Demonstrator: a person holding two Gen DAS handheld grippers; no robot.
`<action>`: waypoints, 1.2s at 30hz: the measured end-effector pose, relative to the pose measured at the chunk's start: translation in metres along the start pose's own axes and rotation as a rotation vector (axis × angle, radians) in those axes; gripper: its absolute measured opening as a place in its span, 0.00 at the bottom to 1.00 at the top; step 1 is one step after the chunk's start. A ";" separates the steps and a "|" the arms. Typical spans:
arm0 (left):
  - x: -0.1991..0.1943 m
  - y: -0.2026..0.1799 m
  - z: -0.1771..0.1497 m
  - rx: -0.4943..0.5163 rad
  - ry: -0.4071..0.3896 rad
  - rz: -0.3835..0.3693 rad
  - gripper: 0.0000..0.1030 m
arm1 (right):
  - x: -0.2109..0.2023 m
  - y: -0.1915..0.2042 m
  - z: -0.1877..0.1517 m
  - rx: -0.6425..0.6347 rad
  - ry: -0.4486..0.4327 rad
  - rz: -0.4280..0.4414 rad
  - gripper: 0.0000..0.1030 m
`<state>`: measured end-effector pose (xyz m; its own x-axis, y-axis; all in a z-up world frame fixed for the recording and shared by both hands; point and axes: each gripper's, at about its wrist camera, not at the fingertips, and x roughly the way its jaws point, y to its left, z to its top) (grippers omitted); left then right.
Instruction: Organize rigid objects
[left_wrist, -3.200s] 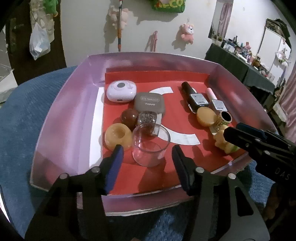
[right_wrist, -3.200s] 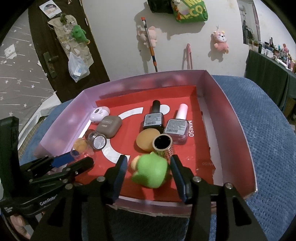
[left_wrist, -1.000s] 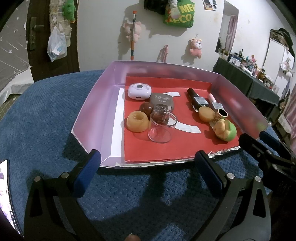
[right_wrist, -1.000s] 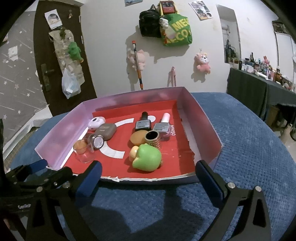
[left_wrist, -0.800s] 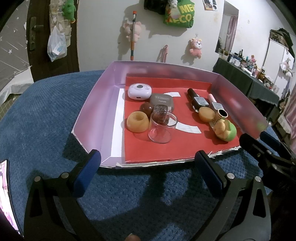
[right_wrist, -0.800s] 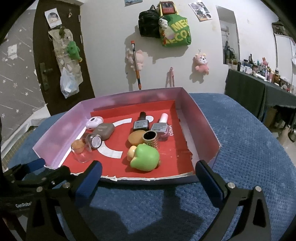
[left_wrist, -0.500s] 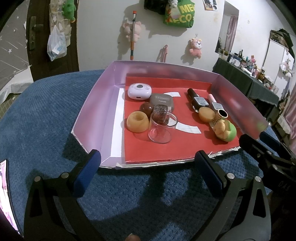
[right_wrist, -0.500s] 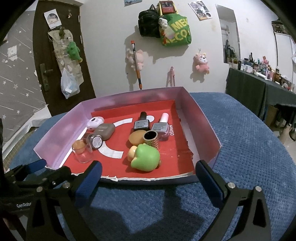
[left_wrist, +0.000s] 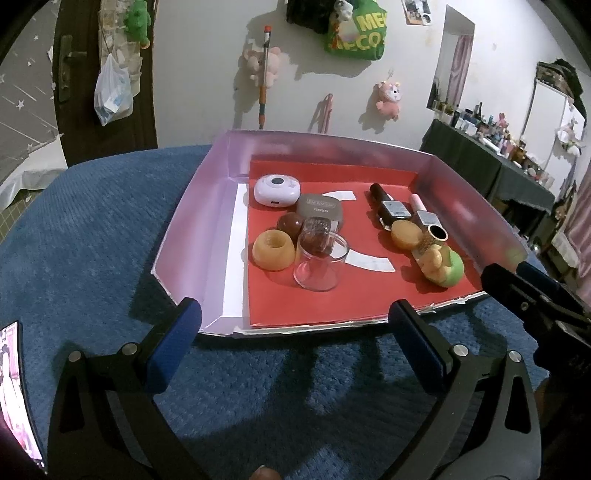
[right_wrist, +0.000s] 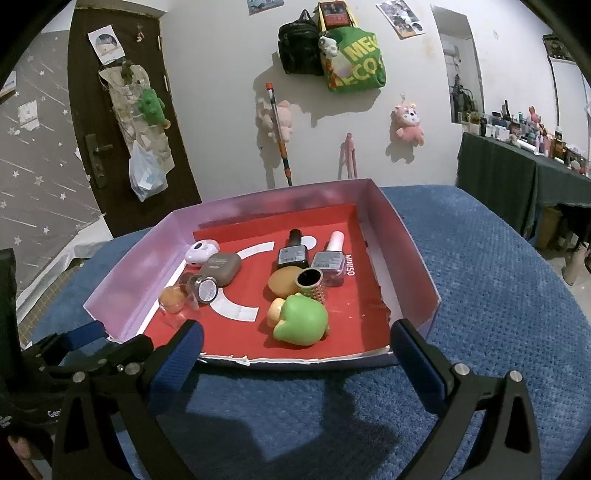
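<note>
A pink-walled tray (left_wrist: 192, 218) (right_wrist: 402, 236) with a red floor lies on the blue cloth. In it stand a clear cup (left_wrist: 320, 264) (right_wrist: 173, 301), an orange ring-shaped piece (left_wrist: 273, 249), a green and tan toy (left_wrist: 441, 264) (right_wrist: 299, 319), two nail polish bottles (left_wrist: 391, 212) (right_wrist: 293, 253), a white case (left_wrist: 277, 190) (right_wrist: 201, 253) and a grey eyeshadow case (left_wrist: 320, 208) (right_wrist: 221, 269). My left gripper (left_wrist: 293, 336) is open in front of the tray's near edge. My right gripper (right_wrist: 295, 356) is open in the same way, holding nothing.
The blue textured cloth (left_wrist: 92, 229) (right_wrist: 498, 295) stretches around the tray. A phone (left_wrist: 14, 384) lies at the left edge. A dark table with small items (right_wrist: 524, 162) stands at the right, and a door (right_wrist: 110, 122) and hung toys line the wall.
Over 3.2 s both grippers let go, the left of the clear cup and the right of the green toy, opened wide and drew back out of the tray. In the last second nothing moved.
</note>
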<state>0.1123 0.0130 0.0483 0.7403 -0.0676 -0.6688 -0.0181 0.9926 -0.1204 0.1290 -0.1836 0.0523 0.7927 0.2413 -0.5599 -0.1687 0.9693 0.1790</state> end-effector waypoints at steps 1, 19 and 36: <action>-0.001 -0.001 0.000 0.000 -0.002 0.000 1.00 | 0.000 0.000 0.000 0.001 0.001 0.003 1.00; -0.019 -0.010 0.003 0.019 -0.037 0.005 1.00 | -0.022 0.003 0.007 0.002 -0.036 0.014 1.00; -0.026 -0.006 -0.031 0.003 0.055 -0.029 1.00 | -0.049 0.003 -0.019 -0.041 0.068 -0.002 1.00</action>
<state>0.0720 0.0052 0.0435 0.7026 -0.1017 -0.7043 0.0049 0.9904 -0.1380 0.0782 -0.1921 0.0646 0.7516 0.2411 -0.6139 -0.1922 0.9705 0.1458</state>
